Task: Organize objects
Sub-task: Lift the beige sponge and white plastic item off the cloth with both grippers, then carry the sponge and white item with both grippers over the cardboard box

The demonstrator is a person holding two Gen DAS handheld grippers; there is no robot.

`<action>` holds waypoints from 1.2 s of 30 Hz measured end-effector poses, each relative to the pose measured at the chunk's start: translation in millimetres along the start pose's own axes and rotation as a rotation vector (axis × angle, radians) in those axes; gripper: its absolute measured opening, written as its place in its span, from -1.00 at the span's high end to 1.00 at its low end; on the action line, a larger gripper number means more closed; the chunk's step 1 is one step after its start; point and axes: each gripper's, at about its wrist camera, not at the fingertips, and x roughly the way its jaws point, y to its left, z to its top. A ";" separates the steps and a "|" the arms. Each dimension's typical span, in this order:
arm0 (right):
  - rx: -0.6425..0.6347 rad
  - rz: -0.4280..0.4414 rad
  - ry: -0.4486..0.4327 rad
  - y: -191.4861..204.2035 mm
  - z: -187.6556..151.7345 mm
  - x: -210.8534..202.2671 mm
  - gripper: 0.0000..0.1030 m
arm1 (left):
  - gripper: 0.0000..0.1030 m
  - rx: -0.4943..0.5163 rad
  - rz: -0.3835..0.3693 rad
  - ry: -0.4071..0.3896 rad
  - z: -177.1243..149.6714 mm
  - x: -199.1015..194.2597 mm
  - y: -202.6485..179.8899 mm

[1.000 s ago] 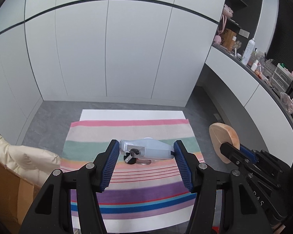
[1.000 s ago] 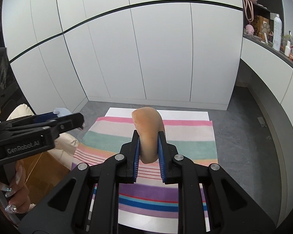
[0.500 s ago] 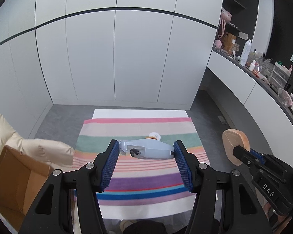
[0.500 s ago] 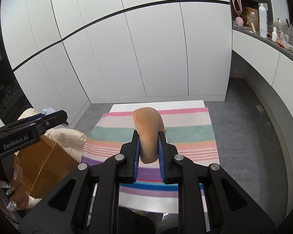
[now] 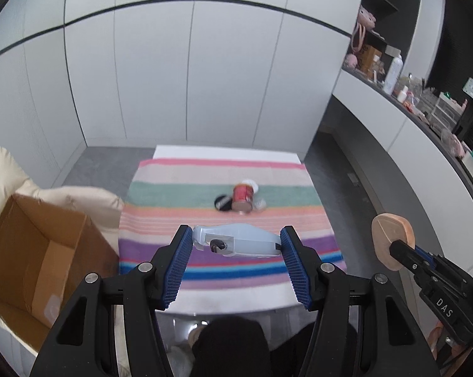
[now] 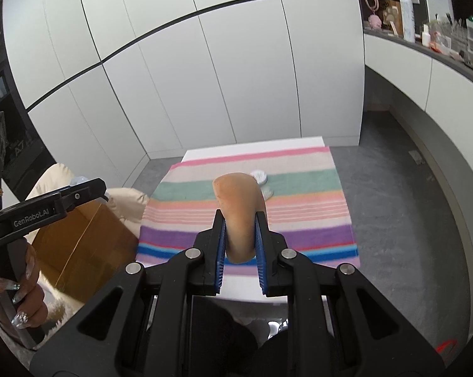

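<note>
My left gripper (image 5: pixel 235 241) is shut on a pale blue plastic device (image 5: pixel 236 245), held crosswise high above the striped cloth (image 5: pixel 205 188). My right gripper (image 6: pixel 240 220) is shut on a tan wooden oval piece (image 6: pixel 239 207), held upright; it also shows in the left wrist view (image 5: pixel 390 242). On the cloth lie a red jar on its side (image 5: pixel 243 197), a black round disc (image 5: pixel 222 202) and small white items (image 6: pixel 260 176). An open cardboard box (image 5: pixel 32 260) stands to the left of the table.
A cream cushion (image 5: pixel 3 176) lies behind the box. White cabinet doors (image 5: pixel 205 78) fill the back wall. A counter with bottles and clutter (image 5: pixel 403 88) runs along the right. Grey floor (image 6: pixel 393 188) surrounds the table.
Both grippers have risen and pulled back from the table with their objects. The box and the jar, disc and white items have come into view.
</note>
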 end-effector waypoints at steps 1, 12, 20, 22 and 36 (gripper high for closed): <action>0.002 0.002 0.006 -1.3 -7.0 -3.7 0.66 | -0.15 0.006 -0.001 0.012 -5.6 -0.1 0.1; 0.038 0.013 0.031 -8.0 -47.6 -30.2 0.66 | -0.15 0.029 0.007 0.055 -32.0 0.1 1.5; 0.015 -0.003 0.035 3.8 -49.2 -31.8 0.66 | -0.15 0.008 0.006 0.045 -35.9 -8.1 12.6; 0.016 0.001 0.035 5.4 -48.0 -31.9 0.66 | -0.15 0.000 0.011 0.044 -37.0 -10.2 17.0; -0.082 0.075 0.056 60.4 -45.8 -14.7 0.66 | -0.15 -0.094 0.070 0.015 -48.7 -33.0 69.4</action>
